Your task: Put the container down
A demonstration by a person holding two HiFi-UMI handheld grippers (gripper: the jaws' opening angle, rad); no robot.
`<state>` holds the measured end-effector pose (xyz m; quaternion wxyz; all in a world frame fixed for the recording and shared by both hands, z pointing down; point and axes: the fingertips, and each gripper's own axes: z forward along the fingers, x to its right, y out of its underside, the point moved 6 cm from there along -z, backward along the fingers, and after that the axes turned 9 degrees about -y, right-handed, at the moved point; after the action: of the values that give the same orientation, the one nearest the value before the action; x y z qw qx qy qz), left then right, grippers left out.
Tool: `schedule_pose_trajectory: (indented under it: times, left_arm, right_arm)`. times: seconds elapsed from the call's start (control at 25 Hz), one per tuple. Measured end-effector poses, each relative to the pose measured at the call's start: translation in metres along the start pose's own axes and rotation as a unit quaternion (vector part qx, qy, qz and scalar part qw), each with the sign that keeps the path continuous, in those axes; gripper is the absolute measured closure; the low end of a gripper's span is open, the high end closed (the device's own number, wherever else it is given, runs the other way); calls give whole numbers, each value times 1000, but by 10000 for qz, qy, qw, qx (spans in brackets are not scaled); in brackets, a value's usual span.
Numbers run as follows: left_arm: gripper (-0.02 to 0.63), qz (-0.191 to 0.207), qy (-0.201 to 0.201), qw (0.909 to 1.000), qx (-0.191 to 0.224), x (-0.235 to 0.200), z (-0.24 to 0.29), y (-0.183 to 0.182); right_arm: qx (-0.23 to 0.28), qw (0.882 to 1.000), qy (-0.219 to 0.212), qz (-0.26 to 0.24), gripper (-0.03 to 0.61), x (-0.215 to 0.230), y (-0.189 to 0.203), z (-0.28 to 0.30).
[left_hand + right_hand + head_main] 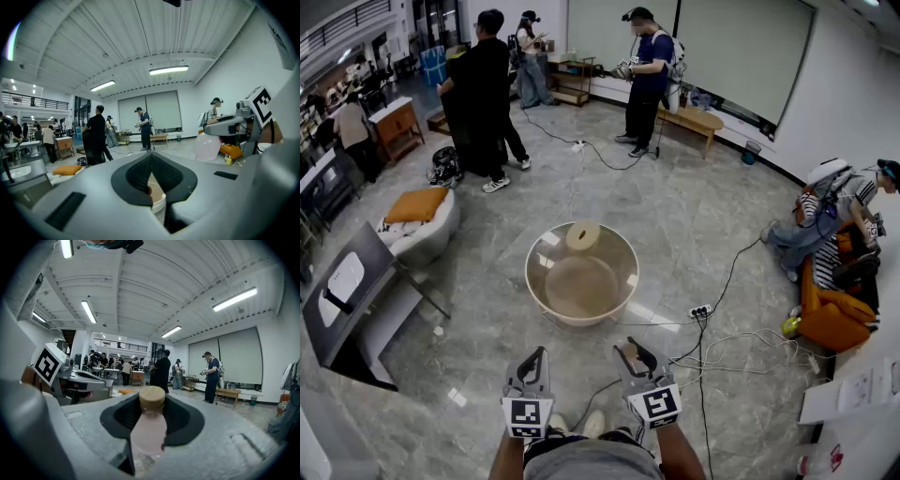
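Observation:
The container (149, 427) is a pale pink translucent bottle with a round wooden lid (152, 398). My right gripper (151, 416) is shut on it, the jaws clasping its neck and the bottle upright. In the head view the right gripper (630, 356) is low and in the middle, with the wooden lid showing between its jaws. The left gripper (532, 364) is beside it and shut, with nothing in it. The left gripper view also shows the pink container (207, 146) under the right gripper. A round glass-topped table (528, 272) stands on the floor ahead of both grippers, apart from them.
A tan disc (582, 234) lies on the table's far side. Cables and a power strip (701, 310) run across the floor to the right. An orange sofa (830, 317) is at right, a dark cart (347, 291) at left, and several people stand at the back.

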<state>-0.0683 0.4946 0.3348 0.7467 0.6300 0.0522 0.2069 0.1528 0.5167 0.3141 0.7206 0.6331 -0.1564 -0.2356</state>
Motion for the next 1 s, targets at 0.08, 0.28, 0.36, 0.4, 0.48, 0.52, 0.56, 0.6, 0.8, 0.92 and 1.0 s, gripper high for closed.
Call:
schedule_pose_trajectory:
  times: [0.08, 0.28, 0.36, 0.4, 0.48, 0.52, 0.56, 0.6, 0.8, 0.92, 1.0]
  left_arm:
    - [595, -26, 22, 10000, -20, 6, -1, -1]
    - [595, -33, 18, 10000, -19, 15, 0, 0]
    - [595, -44, 0, 10000, -14, 17, 2, -1]
    - [595, -48, -12, 10000, -15, 17, 2, -2]
    - [595, -57, -33, 10000, -23, 18, 2, -3]
    - [595, -60, -44, 10000, -29, 18, 2, -4]
    - [595, -61, -57, 10000, -35, 19, 2, -4]
    - [595, -61, -72, 9999, -40, 19, 3, -3]
    - [595, -59, -122, 9999, -61, 18, 16, -4]
    - [595, -30, -149, 9999, -56, 13, 29, -5]
    - [595, -43, -163, 9998, -65, 8, 40, -5]
  right_arm:
    - [46, 10000, 1, 20, 445, 3, -1, -5]
    - [85, 9999, -71, 11, 445, 6, 1, -9]
    - [108, 9999, -100, -11, 445, 8, 1, -9]
    - [117, 9999, -113, -17, 445, 9, 0, -8]
    - [126, 9998, -138, -22, 445, 11, -1, -7]
    - [123, 9998, -151, -23, 445, 11, 0, -6]
    - [123, 9998, -166, -28, 445, 12, 0, -6]
    - [129, 9997, -182, -37, 445, 13, 0, -5]
    - [202, 9995, -246, -64, 445, 23, -1, 9]
    - [194, 9994, -275, -64, 445, 32, -1, 22]
    - [167, 9994, -295, -65, 445, 36, -1, 33]
